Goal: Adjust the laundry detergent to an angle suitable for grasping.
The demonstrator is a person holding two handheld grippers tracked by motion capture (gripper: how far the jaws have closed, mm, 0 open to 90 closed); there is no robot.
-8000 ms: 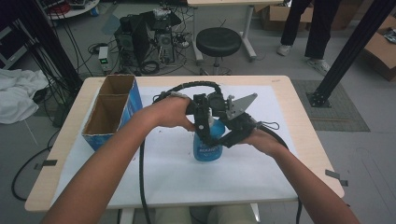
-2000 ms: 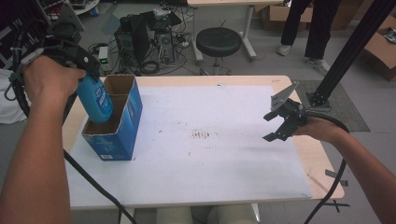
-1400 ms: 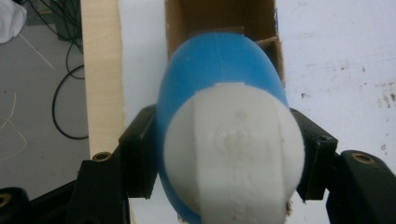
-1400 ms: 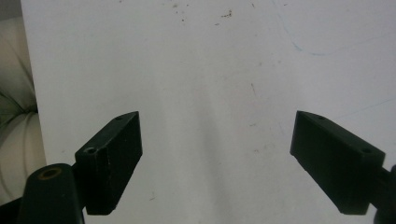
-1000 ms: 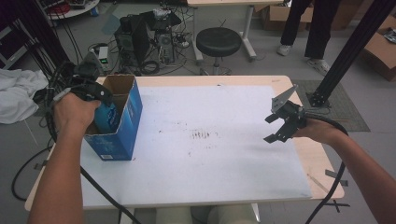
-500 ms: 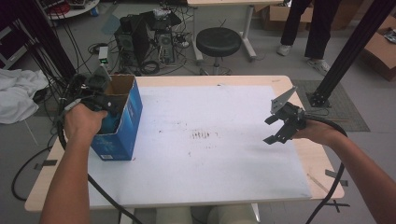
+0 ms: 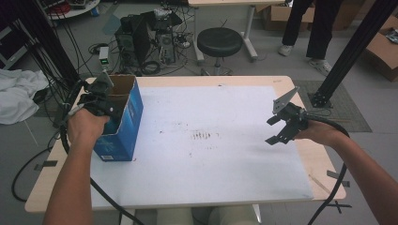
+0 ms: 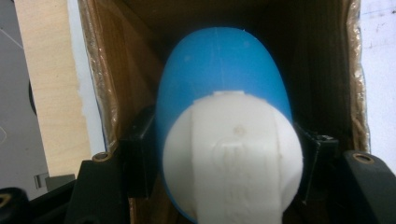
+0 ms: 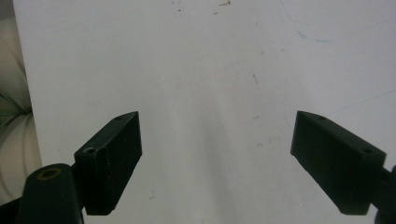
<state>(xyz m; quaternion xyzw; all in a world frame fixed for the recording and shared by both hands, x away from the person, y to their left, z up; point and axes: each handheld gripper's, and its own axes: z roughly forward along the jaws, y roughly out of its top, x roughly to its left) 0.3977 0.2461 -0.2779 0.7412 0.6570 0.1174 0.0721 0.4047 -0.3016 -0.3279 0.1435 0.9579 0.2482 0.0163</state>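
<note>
A blue bottle [image 8: 219,79] with a white cap [image 8: 233,158] sits between the jaws of my left gripper [image 8: 224,154], which is shut on it just below the cap. The bottle hangs inside the open blue cardboard box [image 7: 124,126], whose brown inner walls [image 8: 327,70] surround it. In the high view my left gripper [image 7: 107,107] reaches down into the box's open top at the table's left edge, and the bottle is hidden there. My right gripper [image 7: 276,129] hovers open over the right side of the white sheet [image 7: 211,154]; nothing lies between its jaws [image 9: 217,149].
The box stands on the sheet's left edge, close to the wooden table's rim [image 7: 51,187]. Beyond the table are a black stool [image 7: 219,42], a computer tower [image 7: 141,33], a person's legs [image 7: 305,28] and a black frame post [image 7: 347,51]. White cloth [image 7: 19,93] lies left.
My left hand has lowered the blue bottle from above the box down into it, where the high view no longer shows it. The right gripper has stayed where it was, still open.
</note>
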